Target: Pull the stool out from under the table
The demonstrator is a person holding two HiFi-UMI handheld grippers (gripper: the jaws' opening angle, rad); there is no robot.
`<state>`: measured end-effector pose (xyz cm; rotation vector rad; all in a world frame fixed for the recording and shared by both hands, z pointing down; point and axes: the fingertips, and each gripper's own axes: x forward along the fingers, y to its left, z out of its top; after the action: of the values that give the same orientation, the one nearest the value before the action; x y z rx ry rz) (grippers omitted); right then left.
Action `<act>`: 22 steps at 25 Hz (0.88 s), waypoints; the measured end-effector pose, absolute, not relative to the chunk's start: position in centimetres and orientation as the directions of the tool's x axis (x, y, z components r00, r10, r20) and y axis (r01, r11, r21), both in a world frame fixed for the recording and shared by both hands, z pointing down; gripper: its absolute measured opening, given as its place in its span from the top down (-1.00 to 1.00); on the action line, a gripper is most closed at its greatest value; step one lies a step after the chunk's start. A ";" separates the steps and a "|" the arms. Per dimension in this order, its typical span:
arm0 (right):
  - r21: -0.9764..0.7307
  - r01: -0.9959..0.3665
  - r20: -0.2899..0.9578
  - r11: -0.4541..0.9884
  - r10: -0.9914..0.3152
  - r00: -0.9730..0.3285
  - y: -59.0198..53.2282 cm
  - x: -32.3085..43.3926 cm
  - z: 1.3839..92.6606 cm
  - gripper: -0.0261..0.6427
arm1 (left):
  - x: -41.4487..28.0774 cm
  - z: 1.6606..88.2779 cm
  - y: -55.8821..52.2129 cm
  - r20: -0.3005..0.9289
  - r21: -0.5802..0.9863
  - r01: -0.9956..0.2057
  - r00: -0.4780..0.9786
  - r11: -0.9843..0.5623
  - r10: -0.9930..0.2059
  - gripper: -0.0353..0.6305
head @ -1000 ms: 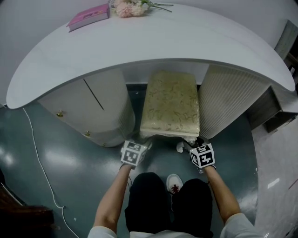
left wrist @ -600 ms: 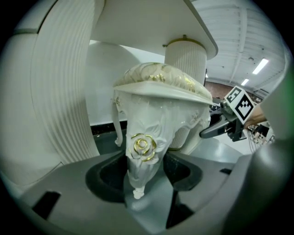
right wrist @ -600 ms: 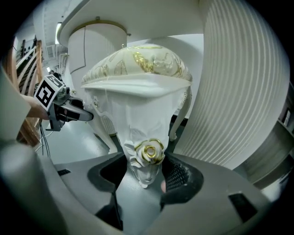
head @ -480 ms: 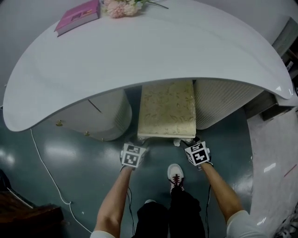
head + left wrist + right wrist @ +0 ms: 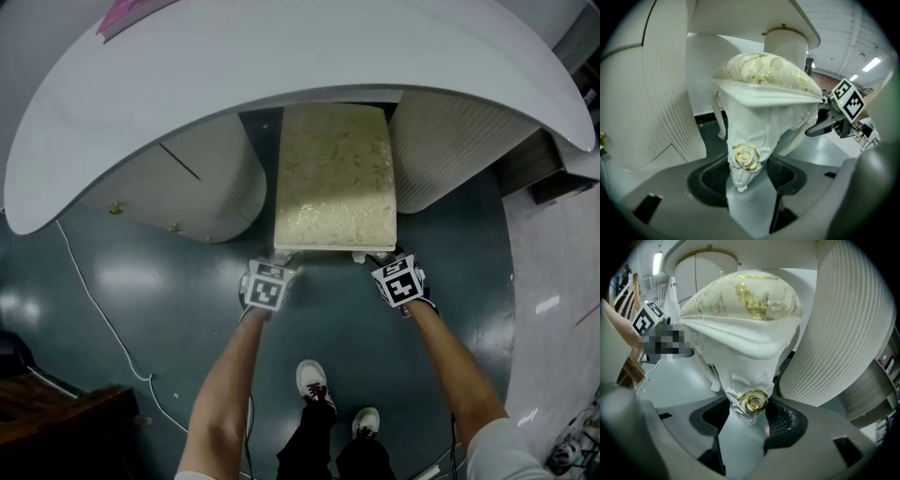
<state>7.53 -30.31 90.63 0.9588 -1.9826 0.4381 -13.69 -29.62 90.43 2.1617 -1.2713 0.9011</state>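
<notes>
Left gripper (image 5: 746, 173) was clamped on the carved front leg (image 5: 743, 157) of the stool (image 5: 336, 178), gold rose (image 5: 744, 156) right between its jaws, and the right gripper (image 5: 749, 417) had the matching leg (image 5: 751, 404) pinched the same way! One grip per front corner, so a pull should keep the stool square instead of slewing into the ribbed pedestals (image 5: 455, 150) flanking it. Above and beyond the jaws sat the cushioned seat, mostly out front, its far end tucked at the edge of the table (image 5: 281, 56). Not clear yet, I'd judge.
</notes>
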 end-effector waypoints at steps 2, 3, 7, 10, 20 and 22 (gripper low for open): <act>0.055 -0.759 0.829 0.649 -0.453 -0.327 -29.6 7.5 90.6 0.17 | -13.7 90.4 -28.8 0.742 0.066 -0.891 0.344 -0.448 -0.575 0.15; 0.059 -0.756 0.832 0.652 -0.451 -0.324 -29.4 7.6 90.6 0.17 | -13.6 90.5 -28.3 0.748 0.071 -0.894 0.342 -0.443 -0.570 0.15; 0.076 -0.729 0.851 0.680 -0.425 -0.308 -27.3 7.9 90.8 0.17 | -13.2 90.7 -25.2 0.774 0.075 -0.898 0.326 -0.433 -0.543 0.15; 0.079 -0.713 0.865 0.697 -0.403 -0.298 -25.3 8.0 90.8 0.17 | -13.3 90.7 -23.2 0.787 0.061 -0.901 0.308 -0.429 -0.535 0.15; 0.084 -0.683 0.881 0.725 -0.375 -0.290 -19.2 9.4 90.7 0.17 | -11.8 90.8 -16.0 0.774 0.080 -0.924 0.293 -0.373 -0.561 0.15; 0.081 -0.683 0.881 0.726 -0.372 -0.291 -17.6 9.7 90.7 0.17 | -11.4 90.6 -14.4 0.778 0.082 -0.925 0.293 -0.371 -0.557 0.15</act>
<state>9.69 -17.56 90.70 0.8124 -1.9119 0.3826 -11.42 -14.35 90.63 2.0345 -1.3181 0.9076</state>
